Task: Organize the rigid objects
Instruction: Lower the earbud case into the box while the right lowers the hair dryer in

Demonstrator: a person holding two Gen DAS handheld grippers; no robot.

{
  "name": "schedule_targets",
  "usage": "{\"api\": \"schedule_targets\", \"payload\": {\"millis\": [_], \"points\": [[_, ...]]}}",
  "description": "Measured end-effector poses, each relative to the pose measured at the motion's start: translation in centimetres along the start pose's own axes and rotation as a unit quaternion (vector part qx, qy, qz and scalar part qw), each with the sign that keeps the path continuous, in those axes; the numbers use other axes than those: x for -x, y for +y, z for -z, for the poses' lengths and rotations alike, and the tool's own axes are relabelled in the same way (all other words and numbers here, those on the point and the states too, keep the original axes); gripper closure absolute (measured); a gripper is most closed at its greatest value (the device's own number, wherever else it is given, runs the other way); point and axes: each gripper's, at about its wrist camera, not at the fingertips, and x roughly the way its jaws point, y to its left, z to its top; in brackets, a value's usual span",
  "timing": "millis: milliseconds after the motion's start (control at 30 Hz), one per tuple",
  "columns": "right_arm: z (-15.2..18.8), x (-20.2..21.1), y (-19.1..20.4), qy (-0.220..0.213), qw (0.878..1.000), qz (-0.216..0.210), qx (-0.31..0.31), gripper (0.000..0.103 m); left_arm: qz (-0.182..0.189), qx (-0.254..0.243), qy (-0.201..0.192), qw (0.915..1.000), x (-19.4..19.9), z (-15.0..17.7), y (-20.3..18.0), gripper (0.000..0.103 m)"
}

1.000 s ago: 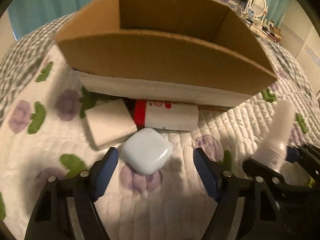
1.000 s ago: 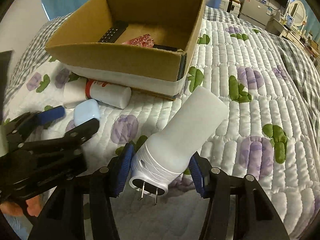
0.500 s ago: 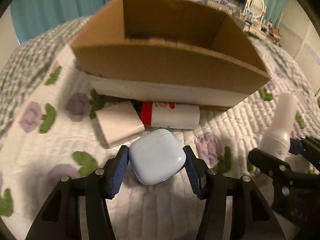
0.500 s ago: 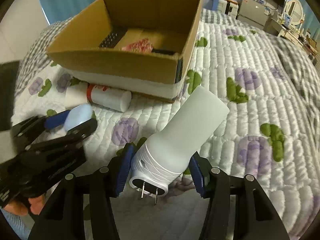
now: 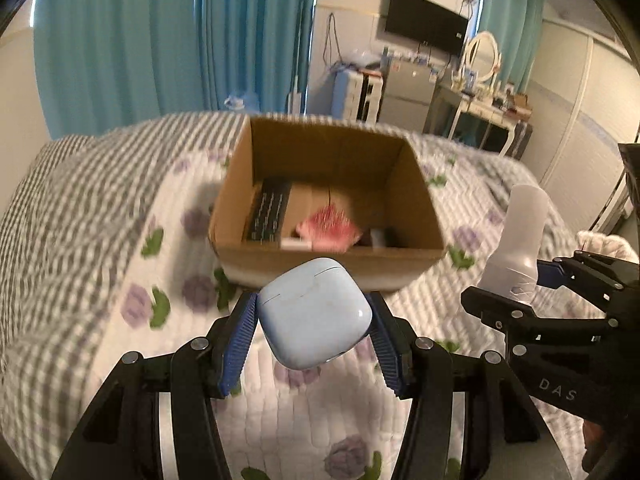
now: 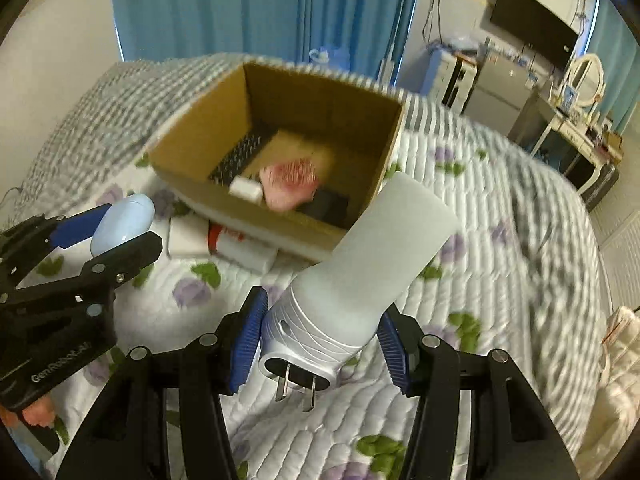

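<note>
My left gripper (image 5: pixel 314 320) is shut on a pale blue earbud case (image 5: pixel 314 314), held in the air above the quilt in front of the cardboard box (image 5: pixel 332 258). In the right wrist view the same case (image 6: pixel 122 224) shows at the left between the left gripper's fingers. My right gripper (image 6: pixel 320 332) is shut on a white plug-in night light (image 6: pixel 360 280), prongs toward the camera, frosted top pointing at the box (image 6: pixel 280 224). The night light (image 5: pixel 520 236) also appears at the right of the left wrist view.
The box holds a black keyboard-like slab (image 5: pixel 270 210), a pink-red packet (image 5: pixel 330 230) and a small white block (image 6: pixel 246 188). A white bottle with a red cap (image 6: pixel 240 242) and a white flat box (image 6: pixel 186 236) lie on the quilt by the box's near wall.
The left gripper closed on the blue case and lifted it off the quilt. Both grippers have risen, so the box's inside now shows; the right kept its hold on the night light.
</note>
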Motion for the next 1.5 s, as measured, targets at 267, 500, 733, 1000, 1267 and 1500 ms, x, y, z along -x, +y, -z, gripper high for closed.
{"api": "schedule_targets", "payload": {"millis": [267, 500, 733, 1000, 1267, 1500], "points": [[-5.8, 1.9, -0.3, -0.04, 0.999, 0.001, 0.019, 0.049, -0.014, -0.005, -0.031, 0.9994, -0.5, -5.6, 1.0, 0.047], [-9.0, 0.4, -1.2, -0.042, 0.999, 0.005, 0.031, 0.049, -0.003, -0.009, -0.015, 0.9998, -6.0, -8.7, 1.7, 0.047], [-10.6, -2.3, -1.5, -0.035, 0.998, 0.002, 0.042, 0.049, -0.014, -0.03, 0.001, 0.9994, -10.3, -9.4, 2.1, 0.047], [-11.1, -4.0, -0.9, -0.033, 0.997, 0.005, 0.064, 0.049, 0.005, -0.009, 0.0, 0.9999, -10.9, -9.7, 3.2, 0.04], [-12.1, -6.9, -1.2, -0.015, 0.999, 0.002, 0.052, 0.049, -0.017, -0.023, -0.032, 0.9991, -8.2, -10.8, 4.1, 0.031], [-12.8, -12.6, -0.5, 0.02, 0.999, -0.034, 0.037, 0.049, -0.034, -0.024, -0.04, 0.9983, -7.9, -10.8, 5.2, 0.031]]}}
